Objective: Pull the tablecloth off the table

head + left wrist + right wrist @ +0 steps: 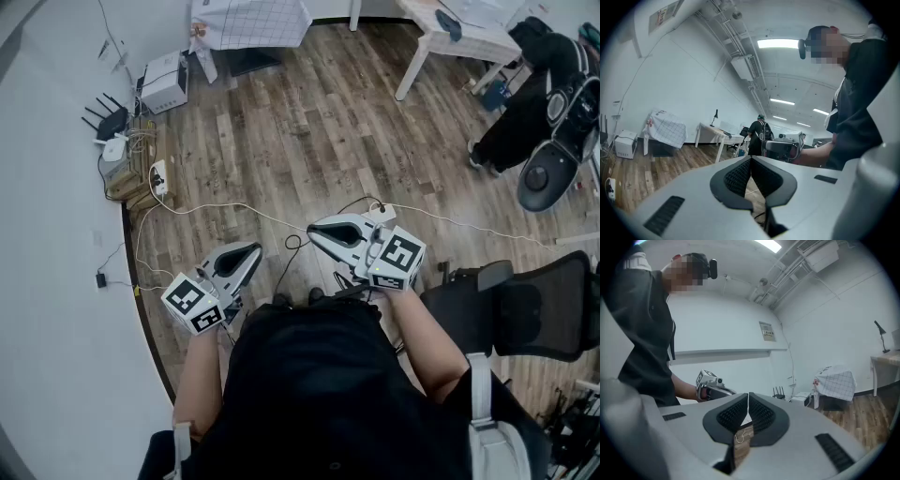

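the left hand-held gripper (251, 251) is held at 7 o'clock in the head view, over the wooden floor (309, 122). its jaws are pressed together with nothing between them. the right hand-held gripper (317, 232), near 6 o'clock, is likewise closed and empty. the checked tablecloth (248, 21) is seen draped over a small worktop at 12 o'clock, well apart from both.
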A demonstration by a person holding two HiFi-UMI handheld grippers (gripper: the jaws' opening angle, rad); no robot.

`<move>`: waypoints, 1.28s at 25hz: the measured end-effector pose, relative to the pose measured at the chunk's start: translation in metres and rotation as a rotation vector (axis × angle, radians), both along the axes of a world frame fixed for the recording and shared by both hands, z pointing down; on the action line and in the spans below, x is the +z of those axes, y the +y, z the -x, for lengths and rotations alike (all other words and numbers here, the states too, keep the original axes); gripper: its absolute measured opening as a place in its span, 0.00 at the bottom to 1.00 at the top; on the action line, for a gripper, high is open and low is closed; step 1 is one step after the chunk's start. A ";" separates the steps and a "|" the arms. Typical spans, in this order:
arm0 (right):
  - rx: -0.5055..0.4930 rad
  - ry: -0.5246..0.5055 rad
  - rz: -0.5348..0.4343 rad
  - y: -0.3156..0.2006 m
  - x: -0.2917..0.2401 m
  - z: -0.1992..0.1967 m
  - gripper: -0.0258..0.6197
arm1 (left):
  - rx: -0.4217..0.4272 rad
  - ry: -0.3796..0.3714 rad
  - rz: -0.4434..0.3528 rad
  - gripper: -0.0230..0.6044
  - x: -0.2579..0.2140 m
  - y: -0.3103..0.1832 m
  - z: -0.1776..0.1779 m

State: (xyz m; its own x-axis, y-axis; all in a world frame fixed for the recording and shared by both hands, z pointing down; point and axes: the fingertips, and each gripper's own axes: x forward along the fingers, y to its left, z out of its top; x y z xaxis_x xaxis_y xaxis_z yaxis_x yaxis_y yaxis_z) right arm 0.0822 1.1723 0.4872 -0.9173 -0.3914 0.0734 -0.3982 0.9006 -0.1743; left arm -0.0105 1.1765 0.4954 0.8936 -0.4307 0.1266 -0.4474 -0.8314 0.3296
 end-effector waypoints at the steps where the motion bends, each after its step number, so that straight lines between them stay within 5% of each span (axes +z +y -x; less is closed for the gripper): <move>1: -0.002 0.002 -0.008 -0.002 -0.002 0.000 0.08 | 0.000 -0.002 -0.001 0.06 0.000 -0.002 0.000; 11: 0.009 -0.009 -0.016 -0.008 0.003 -0.020 0.08 | 0.008 -0.039 -0.006 0.06 0.011 -0.005 -0.016; 32: 0.017 -0.038 0.055 -0.069 0.028 -0.063 0.08 | -0.148 -0.049 0.030 0.06 0.009 -0.061 -0.001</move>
